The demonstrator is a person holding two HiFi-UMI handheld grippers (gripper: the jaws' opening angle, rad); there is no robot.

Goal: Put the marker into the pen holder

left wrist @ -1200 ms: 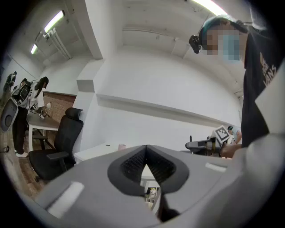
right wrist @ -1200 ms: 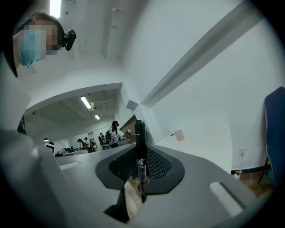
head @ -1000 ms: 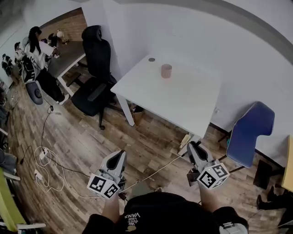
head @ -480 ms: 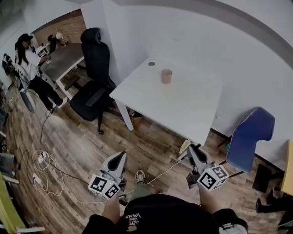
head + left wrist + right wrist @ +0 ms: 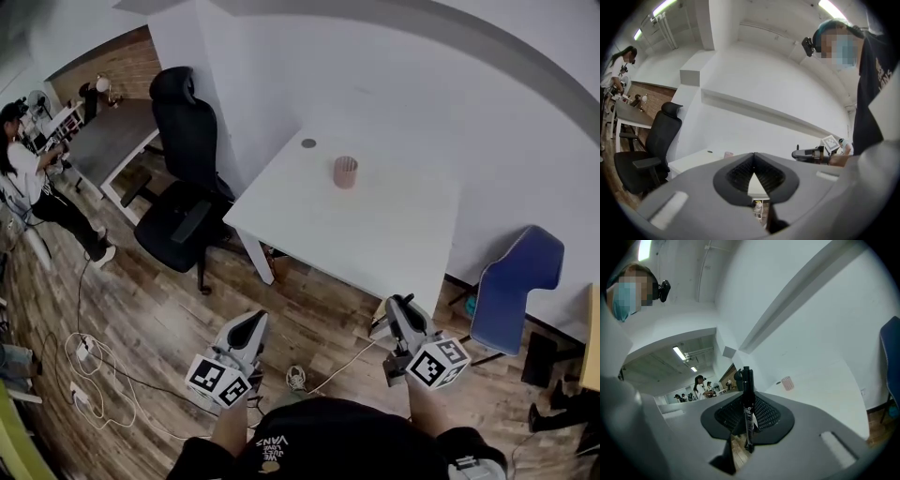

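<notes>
A pink pen holder [image 5: 345, 172] stands upright near the far side of the white table [image 5: 375, 230]; it also shows small in the left gripper view [image 5: 728, 153] and the right gripper view [image 5: 787, 383]. My right gripper [image 5: 397, 307] hangs over the wooden floor, short of the table's near right corner, and is shut on a black marker [image 5: 748, 404] that stands upright between its pads. My left gripper [image 5: 253, 323] is over the floor to the left, short of the table. Its jaws meet at the tips with nothing between them [image 5: 753, 159].
A small dark disc [image 5: 308, 143] lies at the table's far left corner. A black office chair [image 5: 187, 178] stands left of the table, a blue chair [image 5: 511, 281] to its right. Cables [image 5: 89, 361] trail over the floor. A person [image 5: 33, 178] stands by a dark desk [image 5: 108, 136].
The table sits a little lower and nearer in the head view. The person in the background has moved left. Both grippers keep their stance, and the marker stays held.
</notes>
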